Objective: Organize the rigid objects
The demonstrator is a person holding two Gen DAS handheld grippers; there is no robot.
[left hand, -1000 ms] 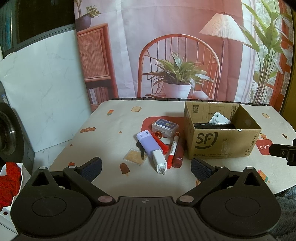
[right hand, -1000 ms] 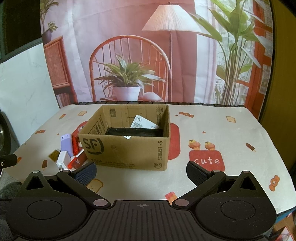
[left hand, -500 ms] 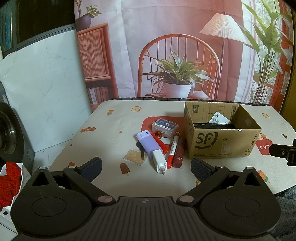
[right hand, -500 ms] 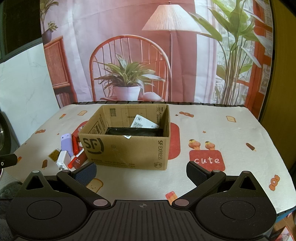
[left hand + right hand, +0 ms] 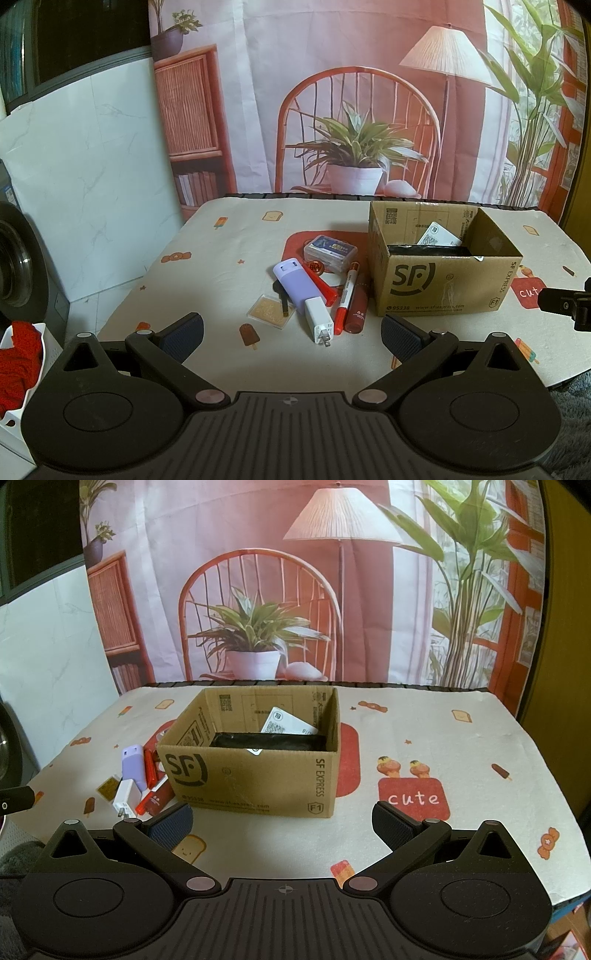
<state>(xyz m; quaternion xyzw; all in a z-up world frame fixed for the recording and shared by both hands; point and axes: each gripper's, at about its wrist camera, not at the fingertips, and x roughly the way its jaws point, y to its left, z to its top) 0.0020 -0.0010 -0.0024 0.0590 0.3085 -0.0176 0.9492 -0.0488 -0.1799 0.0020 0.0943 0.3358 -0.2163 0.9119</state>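
Observation:
An open SF cardboard box [image 5: 443,280] stands on the table, also seen in the right wrist view [image 5: 255,771]; a black item and a white card lie inside. Left of it lies a pile: a purple case [image 5: 297,282], a white charger plug [image 5: 318,319], a red marker [image 5: 345,295], a dark red tube [image 5: 356,308], a clear card box [image 5: 330,249], a flat gold-filled case [image 5: 271,310]. My left gripper [image 5: 291,338] is open and empty, near the table's front edge before the pile. My right gripper [image 5: 282,821] is open and empty, in front of the box.
The table wears a cream cloth [image 5: 461,753] with cartoon prints. A printed backdrop hangs behind the far edge. A white bin with red cloth [image 5: 18,365] stands on the floor at left. The right gripper's tip [image 5: 561,301] shows at the left view's right edge.

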